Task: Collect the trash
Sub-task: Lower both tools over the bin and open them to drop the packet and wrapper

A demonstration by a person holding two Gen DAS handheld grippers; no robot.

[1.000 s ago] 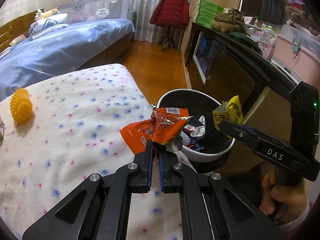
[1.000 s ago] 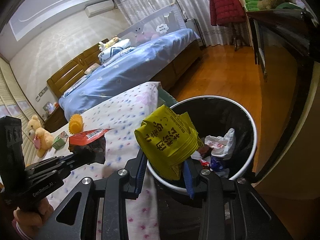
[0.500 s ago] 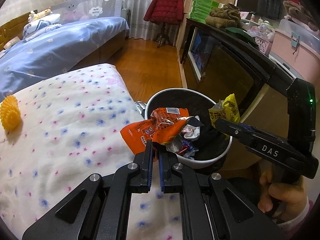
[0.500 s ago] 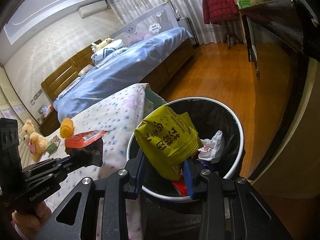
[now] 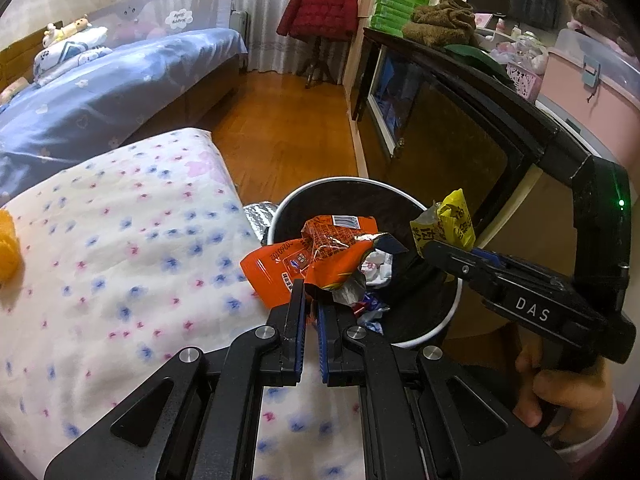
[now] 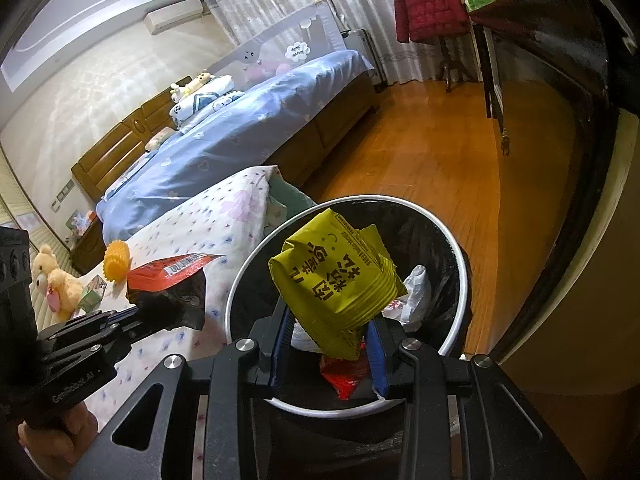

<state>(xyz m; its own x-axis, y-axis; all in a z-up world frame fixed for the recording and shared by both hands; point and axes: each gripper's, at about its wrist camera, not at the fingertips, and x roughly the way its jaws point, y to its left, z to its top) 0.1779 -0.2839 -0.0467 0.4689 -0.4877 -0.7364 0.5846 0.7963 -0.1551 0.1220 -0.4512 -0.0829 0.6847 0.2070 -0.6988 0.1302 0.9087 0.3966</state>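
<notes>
My left gripper (image 5: 311, 294) is shut on a crumpled orange snack wrapper (image 5: 316, 254), held over the near-left rim of a round black trash bin (image 5: 436, 330) with a white rim. The right gripper (image 6: 330, 326) is shut on a puffy yellow snack packet (image 6: 334, 284), held above the bin (image 6: 462, 280). In the left wrist view the right gripper (image 5: 430, 246) comes in from the right with the yellow packet (image 5: 448, 220). The left gripper (image 6: 160, 316) with the orange wrapper (image 6: 168, 276) shows at the left of the right wrist view. White and red trash lies inside the bin.
A floral-print bed (image 5: 120, 260) borders the bin on the left, with a yellow spiky ball (image 6: 116, 260) and plush toys (image 6: 52, 280) on it. A dark cabinet (image 5: 460, 136) stands right of the bin. A blue bed (image 5: 100, 88), wood floor (image 5: 288, 128) and red jacket (image 5: 320, 4) lie beyond.
Both grippers have moved nearer the bin with their wrappers; the bin sits closer and more central in both views, and the yellow ball has slid toward the left edge.
</notes>
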